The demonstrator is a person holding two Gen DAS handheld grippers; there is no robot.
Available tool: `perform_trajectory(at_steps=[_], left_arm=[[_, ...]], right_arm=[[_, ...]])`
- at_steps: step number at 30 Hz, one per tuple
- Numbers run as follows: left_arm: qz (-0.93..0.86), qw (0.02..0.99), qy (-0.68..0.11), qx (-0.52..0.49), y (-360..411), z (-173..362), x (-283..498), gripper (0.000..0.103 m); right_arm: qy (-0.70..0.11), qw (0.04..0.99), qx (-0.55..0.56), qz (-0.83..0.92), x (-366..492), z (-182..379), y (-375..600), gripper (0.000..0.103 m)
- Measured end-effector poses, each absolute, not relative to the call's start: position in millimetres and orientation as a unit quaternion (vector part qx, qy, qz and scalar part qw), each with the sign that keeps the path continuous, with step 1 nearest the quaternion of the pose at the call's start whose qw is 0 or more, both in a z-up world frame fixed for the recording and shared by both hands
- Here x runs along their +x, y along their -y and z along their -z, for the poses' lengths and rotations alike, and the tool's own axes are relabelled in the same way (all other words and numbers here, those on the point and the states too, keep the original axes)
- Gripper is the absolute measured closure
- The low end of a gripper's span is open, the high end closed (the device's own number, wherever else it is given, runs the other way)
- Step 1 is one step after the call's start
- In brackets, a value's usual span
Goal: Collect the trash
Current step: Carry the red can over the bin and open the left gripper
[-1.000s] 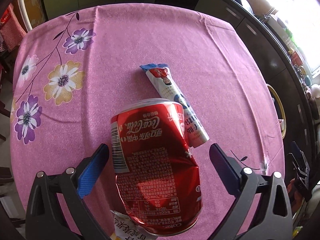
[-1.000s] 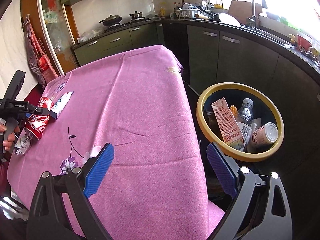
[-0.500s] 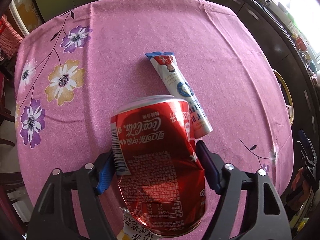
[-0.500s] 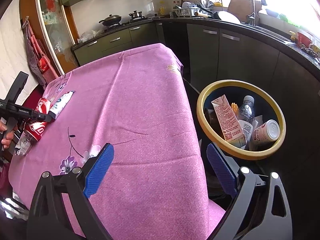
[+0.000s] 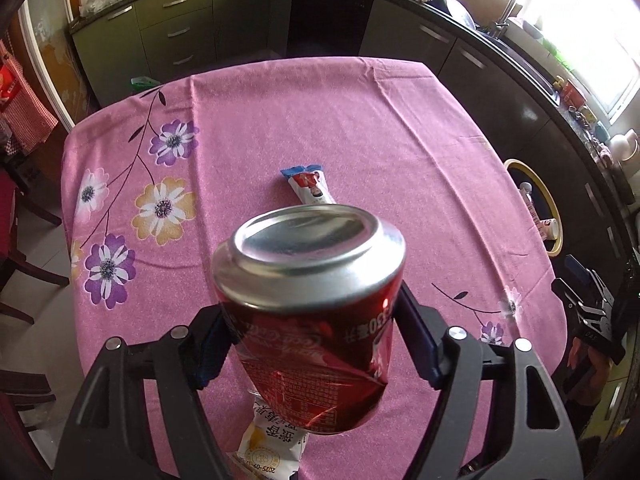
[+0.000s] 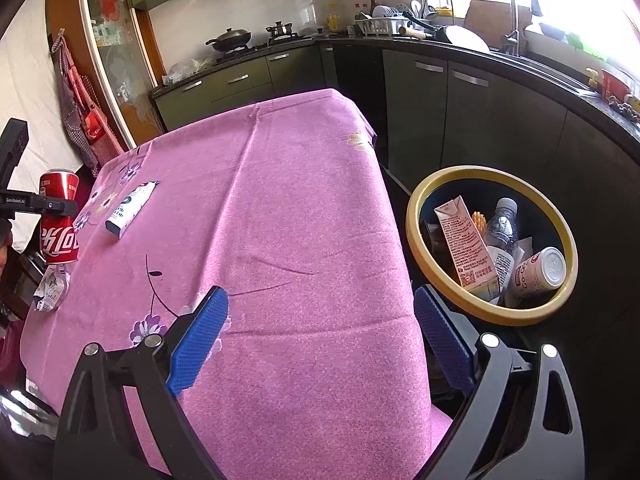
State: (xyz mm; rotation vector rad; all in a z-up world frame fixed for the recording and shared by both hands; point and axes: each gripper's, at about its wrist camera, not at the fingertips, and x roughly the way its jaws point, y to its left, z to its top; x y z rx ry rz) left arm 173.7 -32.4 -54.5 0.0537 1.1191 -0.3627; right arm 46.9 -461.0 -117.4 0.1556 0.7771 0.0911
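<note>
pink flowered tablecloth spread across the whole table, kitchen cabinets behind. off the table's right edge, on the floor, a yellow-rimmed bin already holding a carton, a plastic bottle and a cup. right gripper hanging over the near right part of the cloth beside the bin, blue pads spread wide, nothing between them. left gripper clamped on the dented red cola can, pads pressing both sides, can raised clear of the cloth, silver end facing the camera. beyond the can, a white and blue snack wrapper flat on the cloth. beneath the can, near the table edge, a crumpled white and yellow wrapper.
</note>
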Motion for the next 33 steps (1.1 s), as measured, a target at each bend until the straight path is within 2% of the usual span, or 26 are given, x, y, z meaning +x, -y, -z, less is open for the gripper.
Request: perform_trajectory(at_steps=[8, 14, 22, 33], left_arm=[[0.2, 0.842, -0.5, 0.036, 51, 28, 158, 0.033], [0.265, 0.842, -0.467, 0.06, 102, 1, 150, 0.033], [0.387, 0.808, -0.434, 0.101, 234, -6, 159, 0.033], [0.483, 0.734, -0.458, 0.136, 449, 41, 189, 0.033]], right_arm=[[-0.368, 0.926, 0.077, -0.036, 41, 110, 468, 0.01], [-0.36, 0.929, 0.086, -0.013, 30, 105, 488, 0.01], [-0.351, 0.929, 0.113, 0.035, 9, 105, 539, 0.01], [-0.351, 0.918, 0.165, 0.083, -13, 120, 606, 0.01]])
